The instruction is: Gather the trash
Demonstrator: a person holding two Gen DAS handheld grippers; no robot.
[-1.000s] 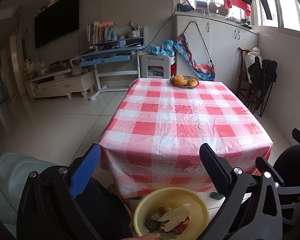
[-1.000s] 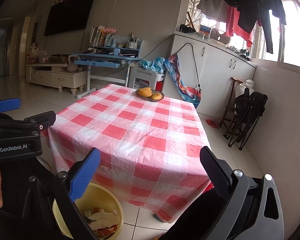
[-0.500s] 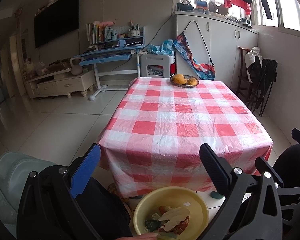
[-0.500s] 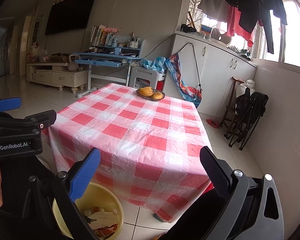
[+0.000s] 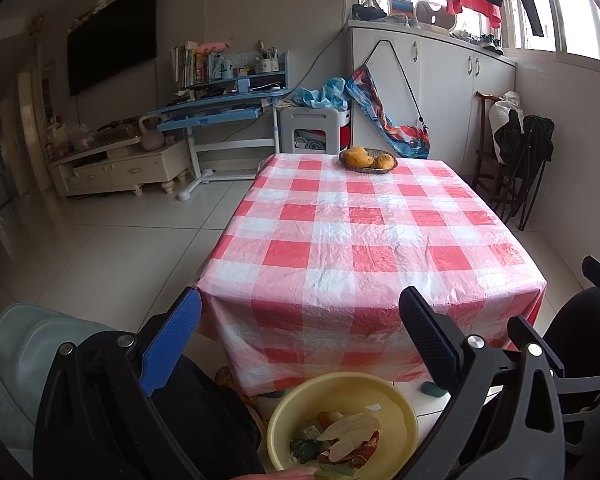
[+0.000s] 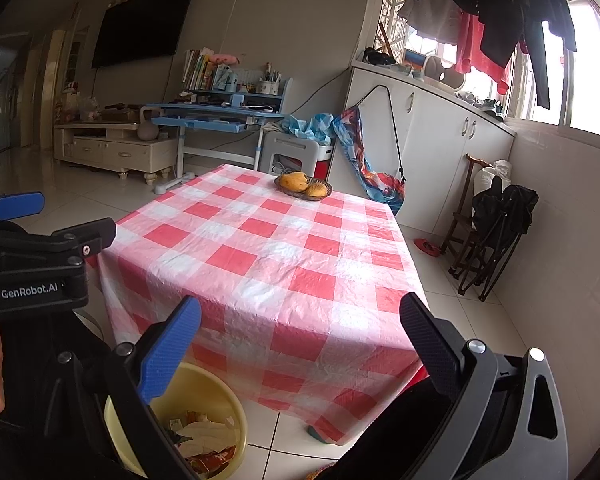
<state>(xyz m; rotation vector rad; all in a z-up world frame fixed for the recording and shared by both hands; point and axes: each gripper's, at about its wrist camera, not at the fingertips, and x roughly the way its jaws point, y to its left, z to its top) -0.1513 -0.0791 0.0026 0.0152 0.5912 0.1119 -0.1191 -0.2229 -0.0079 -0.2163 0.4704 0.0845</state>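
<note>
A yellow basin (image 5: 396, 400) sits on the floor in front of the table, holding wrappers and paper scraps (image 5: 344, 436); it also shows in the right wrist view (image 6: 204, 392) with the trash (image 6: 204, 440) inside. My left gripper (image 5: 300, 336) is open and empty, held above the basin, facing the table. My right gripper (image 6: 300, 336) is open and empty, to the right of the basin. The left gripper's body (image 6: 36, 264) shows at the left of the right wrist view.
A table with a red-and-white checked cloth (image 5: 364, 232) stands ahead. A basket of mangoes (image 5: 368, 159) sits at its far edge. A folded black chair (image 5: 520, 160) leans by the right wall. A blue desk (image 5: 220, 112) and TV cabinet (image 5: 116, 164) stand behind.
</note>
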